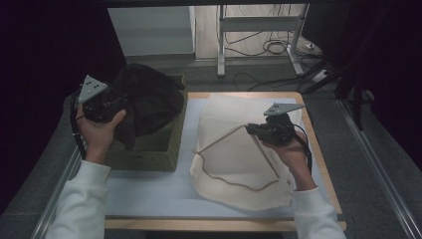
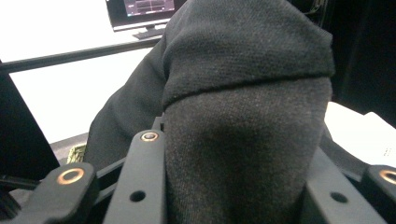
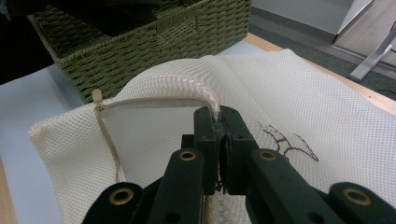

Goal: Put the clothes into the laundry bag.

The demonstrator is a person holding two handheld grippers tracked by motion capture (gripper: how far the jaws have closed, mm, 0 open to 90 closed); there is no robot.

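Left gripper clamps a bunched black garment, held above the green woven basket at the table's left. Right gripper pinches the mesh bag at its drawstring rim (jaws pressed together), lifting that edge off the table

A wooden tabletop carries a pale mat; a basket lies at its left edge, a mesh bag toward its right.

Dim, dark-edged high view; blown-out white glare in left gripper view.
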